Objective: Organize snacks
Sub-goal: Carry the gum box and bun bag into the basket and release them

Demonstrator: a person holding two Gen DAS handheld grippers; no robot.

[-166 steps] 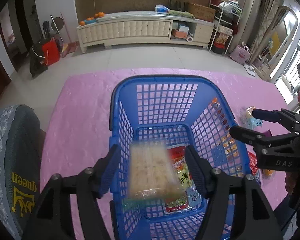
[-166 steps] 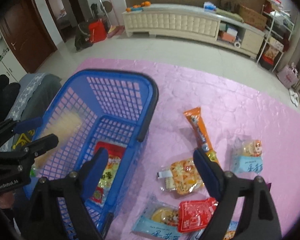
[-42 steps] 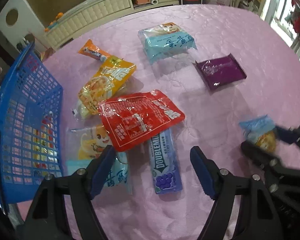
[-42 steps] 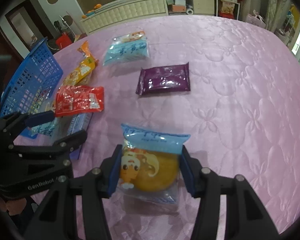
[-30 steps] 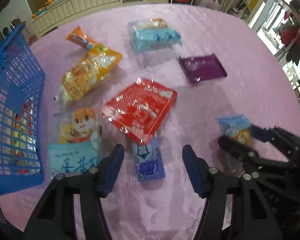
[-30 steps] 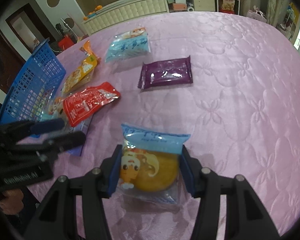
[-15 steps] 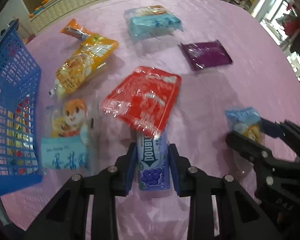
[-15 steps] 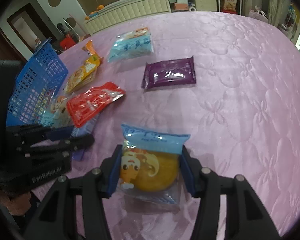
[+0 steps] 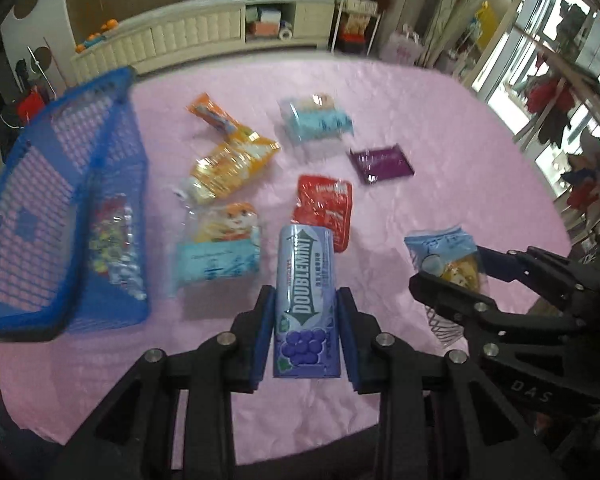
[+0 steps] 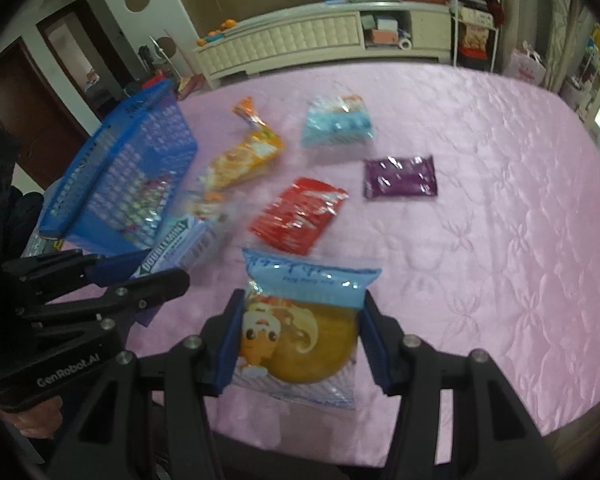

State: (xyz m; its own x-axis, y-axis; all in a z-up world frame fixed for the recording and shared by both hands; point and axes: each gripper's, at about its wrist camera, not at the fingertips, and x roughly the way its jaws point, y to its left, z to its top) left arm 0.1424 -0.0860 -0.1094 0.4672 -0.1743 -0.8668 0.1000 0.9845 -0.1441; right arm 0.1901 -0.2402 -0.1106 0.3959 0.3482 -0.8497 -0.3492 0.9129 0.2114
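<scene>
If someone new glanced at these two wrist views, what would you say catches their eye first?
Probably the two held snacks: the left gripper is shut on a purple Doublemint gum pack, and the right gripper is shut on a clear cake packet with a blue top and a cartoon figure. Next comes the blue plastic mesh basket at the left of the pink quilted tablecloth, with loose packets scattered beside it.

Left gripper [image 9: 303, 334] and right gripper [image 10: 298, 338] side by side, fingers clamped, each holding a packet.
</scene>
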